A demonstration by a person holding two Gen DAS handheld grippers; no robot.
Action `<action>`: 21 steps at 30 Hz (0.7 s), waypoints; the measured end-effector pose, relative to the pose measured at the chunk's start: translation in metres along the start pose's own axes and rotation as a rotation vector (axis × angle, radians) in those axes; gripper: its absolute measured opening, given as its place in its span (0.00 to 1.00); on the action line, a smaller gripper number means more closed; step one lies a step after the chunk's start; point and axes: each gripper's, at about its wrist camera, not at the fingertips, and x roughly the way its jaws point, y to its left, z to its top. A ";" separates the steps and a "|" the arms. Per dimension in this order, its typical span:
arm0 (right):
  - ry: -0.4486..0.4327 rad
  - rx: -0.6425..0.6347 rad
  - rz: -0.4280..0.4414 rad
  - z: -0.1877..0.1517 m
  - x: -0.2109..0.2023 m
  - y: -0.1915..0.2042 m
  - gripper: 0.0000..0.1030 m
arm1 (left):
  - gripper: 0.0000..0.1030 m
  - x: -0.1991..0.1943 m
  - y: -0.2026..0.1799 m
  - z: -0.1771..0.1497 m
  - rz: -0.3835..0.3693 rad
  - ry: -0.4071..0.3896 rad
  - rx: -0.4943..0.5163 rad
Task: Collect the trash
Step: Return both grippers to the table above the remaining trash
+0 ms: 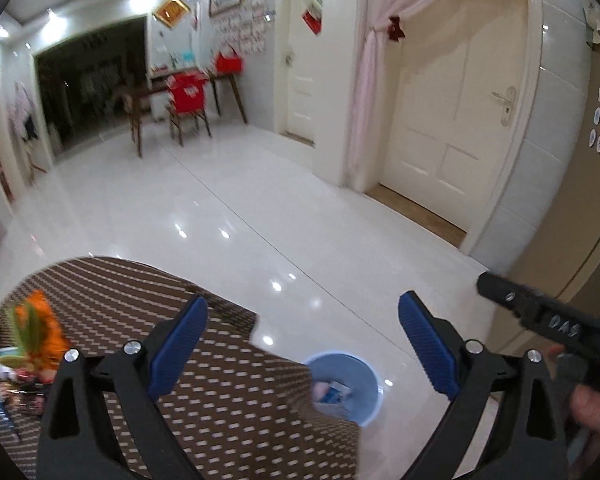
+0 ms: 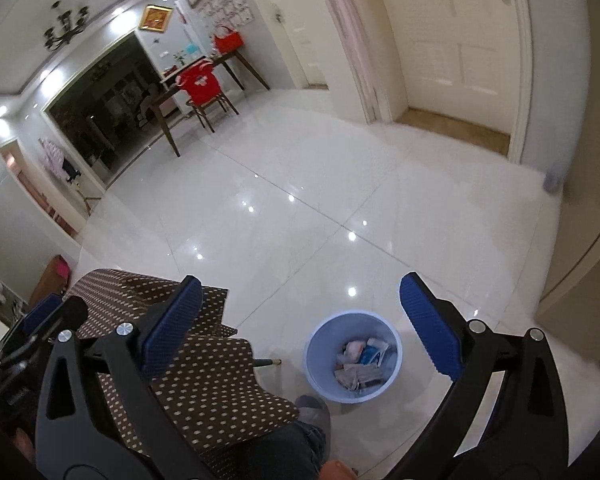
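White glossy tile floor [image 2: 340, 184] fills most of both views, cream panel door [image 1: 452, 120] on the right with a pink curtain [image 1: 364, 92] tied back beside it, dark wood dining table [image 2: 168, 100] and a chair with a red cover [image 2: 200, 84] at the far end. My worktop [image 1: 228, 400] with the brown dotted cloth sits lower left in both views; blurred orange and green clutter [image 1: 36, 328] on its left side in the left view, can't tell what it is. Blue bin [image 2: 352, 356] stands on the floor just beside the worktop corner, upright, between the fingers of both tools as framed. Trash [image 2: 362, 360] is in the bin: crumpled white, pink and blue wrappers piled at the bottom; left view shows the same pile, blurred. Left tool [image 1: 302, 354]: fingers wide apart, nothing between them, over the worktop edge and above the bin. Right tool [image 2: 300, 340]: also spread wide, holding nothing, looking down at the bin. Right tool's body shows at the right edge of the left view, left tool's at the left edge of the right view. My slippered foot [image 2: 314, 410] is on the floor near the bin base, apart from it.
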 end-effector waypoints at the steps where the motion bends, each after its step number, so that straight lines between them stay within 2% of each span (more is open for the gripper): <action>1: -0.004 -0.011 0.004 0.002 -0.003 0.004 0.94 | 0.92 -0.008 0.004 -0.002 0.016 -0.019 0.004; 3: -0.007 -0.038 0.008 0.003 -0.010 0.018 0.94 | 0.92 -0.022 0.014 -0.004 0.030 -0.033 0.000; 7: 0.012 -0.104 0.047 -0.002 -0.017 0.047 0.94 | 0.92 -0.041 0.037 -0.011 -0.010 -0.014 -0.063; 11: 0.030 -0.165 0.109 -0.013 -0.019 0.083 0.94 | 0.92 -0.060 0.063 -0.023 0.033 -0.018 -0.110; 15: 0.058 -0.237 0.182 -0.025 -0.016 0.123 0.94 | 0.92 -0.074 0.096 -0.035 0.043 -0.002 -0.192; 21: 0.102 -0.359 0.282 -0.053 -0.011 0.186 0.94 | 0.92 -0.111 0.142 -0.066 0.235 -0.042 -0.216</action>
